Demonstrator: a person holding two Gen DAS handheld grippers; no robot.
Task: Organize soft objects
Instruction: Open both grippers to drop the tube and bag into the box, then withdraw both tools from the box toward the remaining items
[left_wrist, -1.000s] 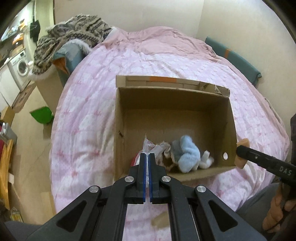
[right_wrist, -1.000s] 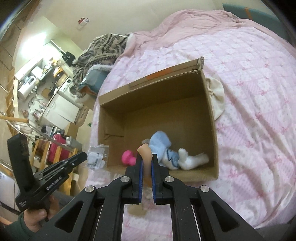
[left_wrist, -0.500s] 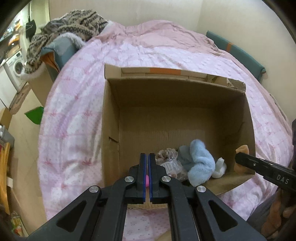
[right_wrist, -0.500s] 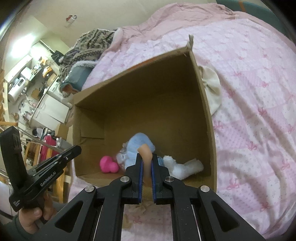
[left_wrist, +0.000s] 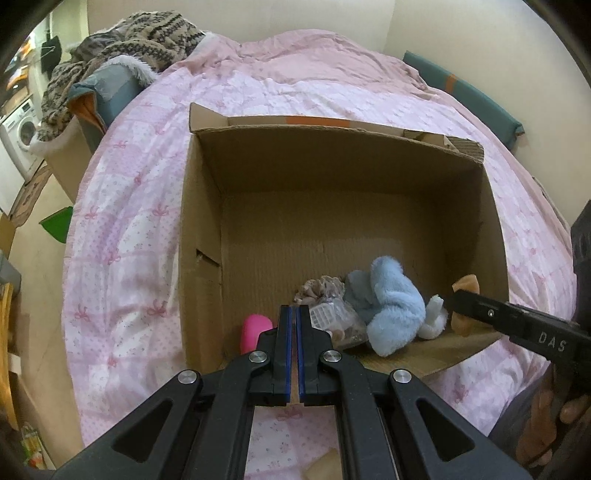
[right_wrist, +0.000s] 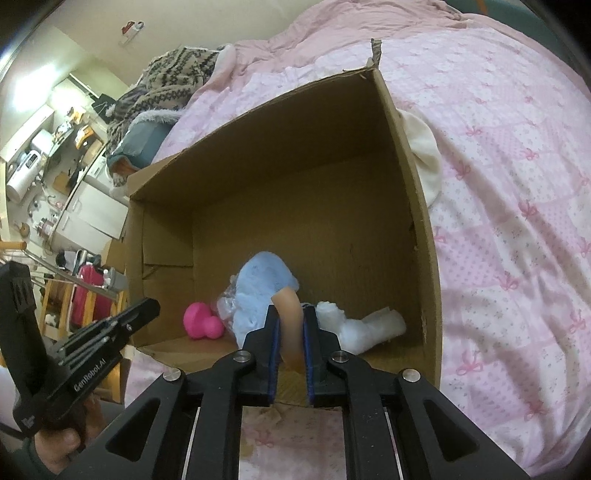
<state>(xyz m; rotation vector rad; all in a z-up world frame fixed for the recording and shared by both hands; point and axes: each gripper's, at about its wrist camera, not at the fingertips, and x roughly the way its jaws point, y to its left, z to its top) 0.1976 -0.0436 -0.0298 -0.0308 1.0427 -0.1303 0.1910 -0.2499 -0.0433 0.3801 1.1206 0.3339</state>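
An open cardboard box sits on a pink bed. Inside lie a light blue plush, a pink toy, a clear bag with a brown frilly item and a white soft piece. My left gripper is shut and empty over the box's near edge. My right gripper is shut on a tan soft object, held over the box's near edge.
A patterned knit blanket lies piled at the bed's far left. A cream cloth lies beside the box's right wall. A teal cushion lines the wall. Furniture and a washing machine stand left of the bed.
Both grippers have moved closer to the box. The left gripper let the clear bag go into the box. The right gripper has carried the tan object over the box's edge.
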